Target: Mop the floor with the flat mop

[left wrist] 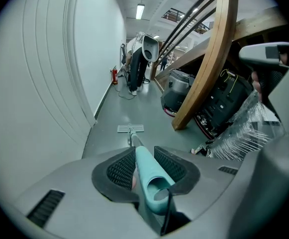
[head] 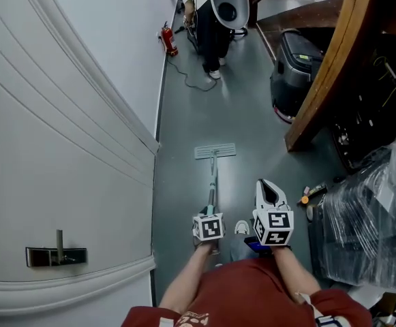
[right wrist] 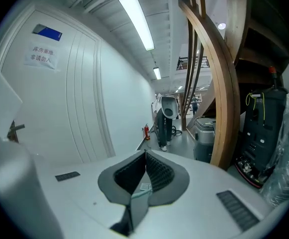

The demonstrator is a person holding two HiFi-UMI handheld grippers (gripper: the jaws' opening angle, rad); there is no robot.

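The flat mop's grey head (head: pixel 215 151) lies flat on the grey floor ahead of me, close to the white wall. Its thin pole (head: pixel 212 182) runs back to a teal handle (left wrist: pixel 147 171). My left gripper (head: pixel 210 215) is shut on that handle, which sits between the ribbed pads (left wrist: pixel 120 170); the mop head (left wrist: pixel 131 128) shows beyond them. My right gripper (head: pixel 267 187) hangs beside it to the right, off the mop. It points forward, and its jaws (right wrist: pixel 145 156) are shut tip to tip on nothing.
A white panelled door with a metal handle (head: pixel 56 255) fills the left. A curved wooden stair beam (head: pixel 334 67), a grey machine (head: pixel 294 67) and plastic-wrapped goods (head: pixel 371 210) crowd the right. Far ahead stand a person (head: pixel 215 29), a fire extinguisher (head: pixel 168 41) and a floor cable (head: pixel 196 80).
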